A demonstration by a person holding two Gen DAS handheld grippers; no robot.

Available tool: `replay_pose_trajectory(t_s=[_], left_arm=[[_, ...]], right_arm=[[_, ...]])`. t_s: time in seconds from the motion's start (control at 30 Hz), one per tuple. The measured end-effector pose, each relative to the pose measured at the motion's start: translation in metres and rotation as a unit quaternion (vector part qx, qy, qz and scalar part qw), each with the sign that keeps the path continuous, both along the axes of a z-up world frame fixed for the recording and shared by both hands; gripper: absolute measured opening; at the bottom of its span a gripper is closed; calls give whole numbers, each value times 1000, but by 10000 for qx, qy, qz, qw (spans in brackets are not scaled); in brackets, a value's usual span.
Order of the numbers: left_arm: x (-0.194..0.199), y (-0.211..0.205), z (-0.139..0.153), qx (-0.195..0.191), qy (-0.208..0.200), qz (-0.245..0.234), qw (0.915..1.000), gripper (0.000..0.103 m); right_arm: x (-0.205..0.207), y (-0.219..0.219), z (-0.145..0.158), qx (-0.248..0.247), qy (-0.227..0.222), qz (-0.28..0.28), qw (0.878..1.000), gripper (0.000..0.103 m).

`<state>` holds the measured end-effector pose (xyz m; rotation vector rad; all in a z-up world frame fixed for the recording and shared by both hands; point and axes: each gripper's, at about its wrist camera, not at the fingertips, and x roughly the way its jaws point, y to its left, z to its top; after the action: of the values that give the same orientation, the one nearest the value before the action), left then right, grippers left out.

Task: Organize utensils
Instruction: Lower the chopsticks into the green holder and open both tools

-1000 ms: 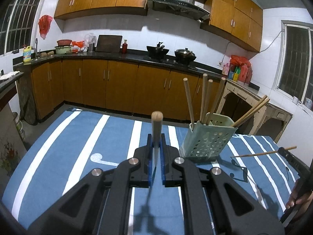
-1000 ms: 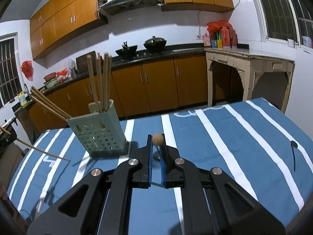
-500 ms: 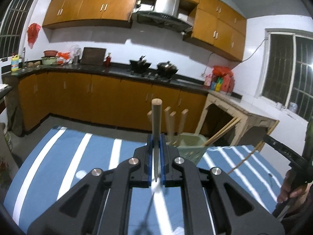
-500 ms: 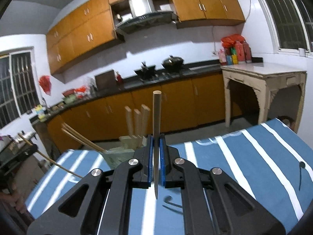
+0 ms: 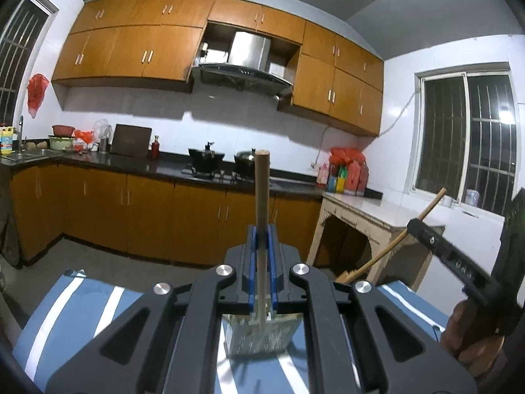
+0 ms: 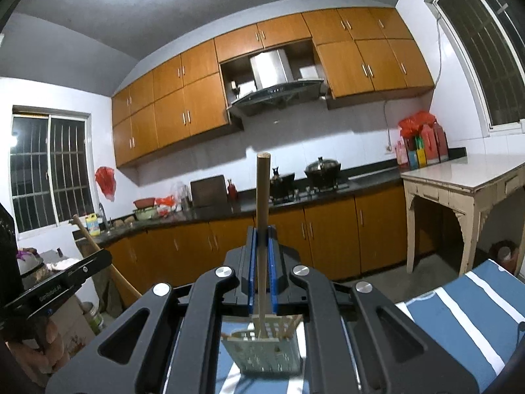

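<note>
My left gripper [image 5: 261, 233] is shut on a wooden chopstick [image 5: 262, 193] that stands upright between its blue pads. Below it, seen through the gap in the gripper body, is the pale green perforated utensil holder [image 5: 259, 338] on the blue striped tablecloth [image 5: 82, 312]. My right gripper [image 6: 261, 233] is likewise shut on an upright chopstick [image 6: 263, 197], above the same holder [image 6: 265, 351], which has several chopsticks in it. Each gripper shows in the other's view: the right gripper [image 5: 413, 226] with its slanted chopstick [image 5: 430, 205], the left gripper [image 6: 105, 257] with its chopstick [image 6: 85, 233].
A person's hand [image 5: 472, 338] grips the right tool, another hand [image 6: 39, 338] the left. Beyond the table are a dark counter [image 5: 131, 164] with pots on a stove, orange cabinets, and a cream side table [image 6: 459, 180] with bottles.
Both grippers have risen and tipped up toward level, each keeping its chopstick. The holder has dropped from ahead of the jaws to beneath them, and most of the tablecloth has left view.
</note>
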<state>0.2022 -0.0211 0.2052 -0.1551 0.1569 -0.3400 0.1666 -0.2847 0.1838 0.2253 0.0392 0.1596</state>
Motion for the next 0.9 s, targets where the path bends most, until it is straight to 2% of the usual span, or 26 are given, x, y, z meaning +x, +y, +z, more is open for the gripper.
replay_pose_trajectory(t_s=[0.33, 0.73, 0.9], left_arm=[[41, -11, 2, -310, -210, 491, 9981, 8], [77, -24, -43, -133, 125, 512, 9985, 8], [84, -23, -55, -122, 235, 502, 9984, 8]], right_arm=[[31, 12, -16, -123, 77, -22, 9999, 8], [58, 17, -49, -155, 560, -49, 9983, 8], [63, 19, -55, -183, 677, -45, 9975, 8]])
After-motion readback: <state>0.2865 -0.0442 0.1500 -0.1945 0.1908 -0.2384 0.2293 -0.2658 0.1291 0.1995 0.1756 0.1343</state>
